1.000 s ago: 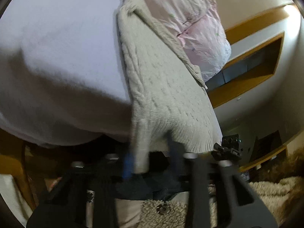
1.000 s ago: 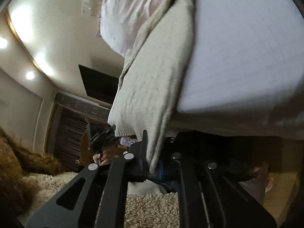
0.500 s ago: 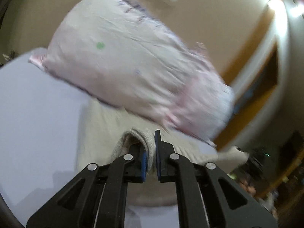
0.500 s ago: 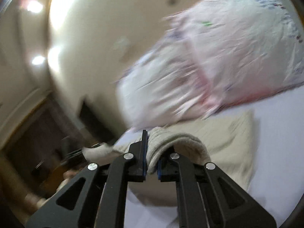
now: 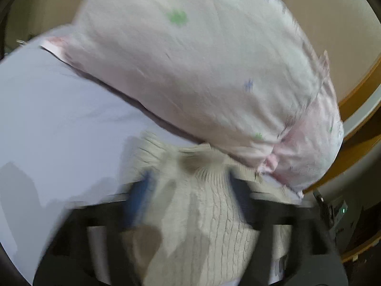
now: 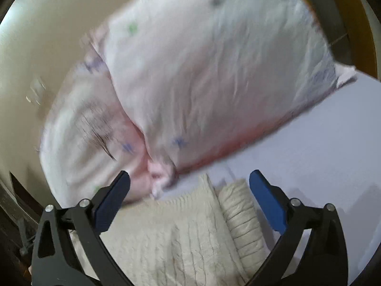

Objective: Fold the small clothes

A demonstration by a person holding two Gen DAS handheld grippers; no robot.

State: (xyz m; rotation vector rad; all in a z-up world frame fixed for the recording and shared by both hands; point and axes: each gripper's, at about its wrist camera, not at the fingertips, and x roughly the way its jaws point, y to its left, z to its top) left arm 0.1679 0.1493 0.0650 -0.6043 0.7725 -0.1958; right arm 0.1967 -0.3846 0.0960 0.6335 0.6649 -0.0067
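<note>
Both claws, left (image 5: 188,190) and right (image 6: 189,186), gape over the sweater (image 6: 181,238); it runs lengthwise toward the pillow (image 6: 202,71).

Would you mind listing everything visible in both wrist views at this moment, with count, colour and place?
knit sweater: one, cream cable knit, lying on the bed sheet just below the pillows, between the fingers of both grippers.
pillows: two, pale pink with small green and blue flowers, propped at the far end of the bed, one overlapping the other.
bed sheet: one, pale lavender, under the sweater and pillows.
wall: cream, behind the pillows.
wooden trim: brown, at the right edge of the left wrist view.
left gripper: one, black with blue pads, blurred, open over the sweater.
right gripper: one, black with blue pads, open over the sweater.
</note>
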